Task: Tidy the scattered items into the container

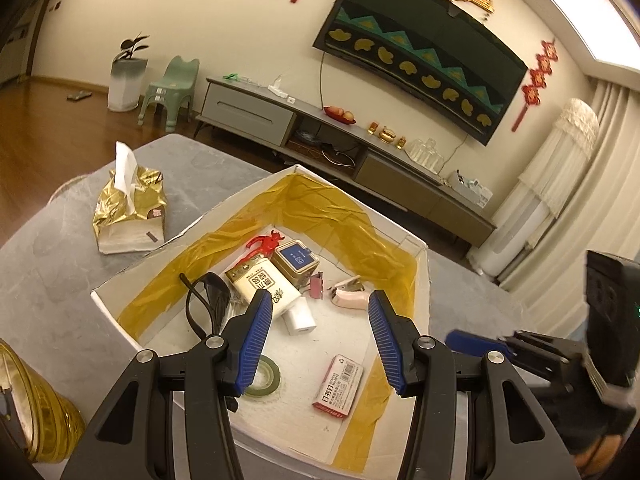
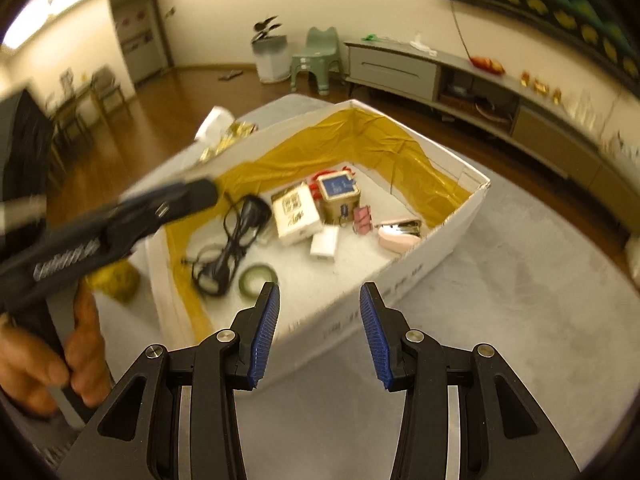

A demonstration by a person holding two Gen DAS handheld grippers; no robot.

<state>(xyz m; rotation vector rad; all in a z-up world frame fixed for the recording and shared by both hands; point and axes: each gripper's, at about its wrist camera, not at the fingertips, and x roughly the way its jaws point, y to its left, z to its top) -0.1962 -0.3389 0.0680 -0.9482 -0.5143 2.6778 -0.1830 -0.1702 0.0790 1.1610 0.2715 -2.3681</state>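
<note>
Left wrist view looks down into a white cardboard box (image 1: pixel 420 268) lined along its inner walls with crinkled yellow tape, standing on a grey, matte worktop (image 1: pixel 52 280). The left gripper (image 1: pixel 320 308) hovers above the near part of the box, its jaws spread wide with nothing between the ribbed blue pads. On the pale box floor lie a flat red-and-white staple packet (image 1: pixel 339 385) at the near right, a ring of dark green tape (image 1: pixel 264 380) partly hidden behind the left jaw, black-framed glasses (image 1: pixel 208 300) at the left, a cream rectangular packet (image 1: pixel 266 284) resting on a white plug-shaped block (image 1: pixel 301 318), a square gold tin with a blue lid (image 1: pixel 296 262), a red plastic piece (image 1: pixel 264 242) behind it, a small pink binder clip (image 1: pixel 317 285) and a pale pink stapler (image 1: pixel 352 294) toward the far right. Outside the box, at the far left on the worktop, sits a crumpled gold foil tissue pack (image 1: pixel 132 212) with a white sheet standing up from it. Right wrist view shows the right gripper (image 2: pixel 320 324) near the box's outer corner, above bare worktop, jaws likewise spread and empty; a hand (image 2: pixel 52 364) at the left edge grips the blurred black handle of the other tool.
</note>
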